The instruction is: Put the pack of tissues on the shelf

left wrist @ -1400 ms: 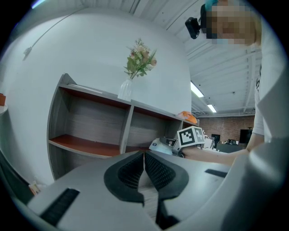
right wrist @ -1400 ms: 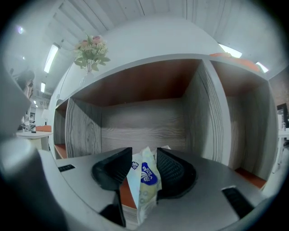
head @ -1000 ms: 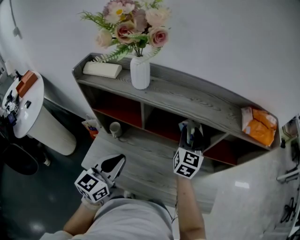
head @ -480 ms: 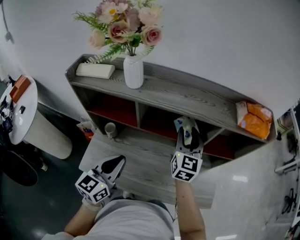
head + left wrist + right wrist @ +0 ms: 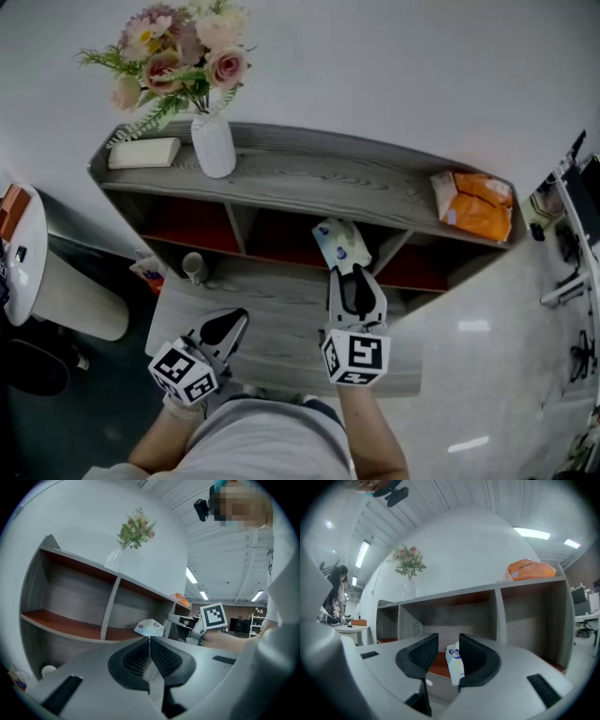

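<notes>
The pack of tissues (image 5: 340, 246), white with blue print, stands tilted at the front edge of the grey shelf's (image 5: 356, 178) middle compartment, on its red floor. My right gripper (image 5: 354, 274) is level just in front of it, its tips close to the pack. In the right gripper view the pack (image 5: 454, 662) shows in the gap beside the right jaw, with free space on its left; the jaws of my right gripper (image 5: 448, 637) have just been closing a little and stand open. My left gripper (image 5: 234, 319) hangs low at the left, shut and empty (image 5: 149, 639).
On the shelf top stand a white vase of flowers (image 5: 214, 145), a white box (image 5: 143, 153) and an orange packet (image 5: 473, 204). A cup (image 5: 194, 267) sits on the lower grey board (image 5: 281, 328). A round white table (image 5: 19, 253) is at the far left.
My right gripper has drawn back out of the middle compartment and the pack now stands free ahead of its tips. The head view has swung right. The left gripper has hardly shifted.
</notes>
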Tool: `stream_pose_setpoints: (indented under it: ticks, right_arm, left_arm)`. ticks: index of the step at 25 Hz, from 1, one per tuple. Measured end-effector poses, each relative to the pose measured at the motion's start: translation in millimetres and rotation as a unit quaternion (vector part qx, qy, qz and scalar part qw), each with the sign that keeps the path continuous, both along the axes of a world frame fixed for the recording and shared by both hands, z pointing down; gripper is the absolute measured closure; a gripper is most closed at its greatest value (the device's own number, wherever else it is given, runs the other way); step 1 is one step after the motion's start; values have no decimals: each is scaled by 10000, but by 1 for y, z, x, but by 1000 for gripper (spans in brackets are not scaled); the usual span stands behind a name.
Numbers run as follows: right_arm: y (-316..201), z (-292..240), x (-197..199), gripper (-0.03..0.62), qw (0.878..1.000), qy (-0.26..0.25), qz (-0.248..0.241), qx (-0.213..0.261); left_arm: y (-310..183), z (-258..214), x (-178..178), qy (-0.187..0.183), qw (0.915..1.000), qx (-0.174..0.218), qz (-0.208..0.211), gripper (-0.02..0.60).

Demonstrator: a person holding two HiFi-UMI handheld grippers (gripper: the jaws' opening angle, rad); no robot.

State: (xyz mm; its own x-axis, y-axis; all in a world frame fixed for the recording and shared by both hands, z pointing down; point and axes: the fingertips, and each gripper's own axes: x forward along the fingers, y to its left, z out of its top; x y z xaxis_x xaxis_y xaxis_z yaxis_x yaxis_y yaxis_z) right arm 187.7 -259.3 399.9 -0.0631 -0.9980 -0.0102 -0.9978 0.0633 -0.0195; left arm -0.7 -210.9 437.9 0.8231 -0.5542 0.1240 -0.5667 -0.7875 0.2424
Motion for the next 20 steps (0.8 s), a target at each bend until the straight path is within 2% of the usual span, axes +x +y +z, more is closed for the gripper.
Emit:
stream_pose_setpoints:
  ticks: [8, 20]
  right_arm:
    - [44, 12, 20, 513, 9994, -22, 294, -192]
    - [102, 55, 47, 531, 9941, -410, 767, -641]
  left_arm:
    - [-2, -1, 42, 52, 9983, 0, 574, 563]
    - [9, 7, 92, 31, 9917, -115, 1280, 563]
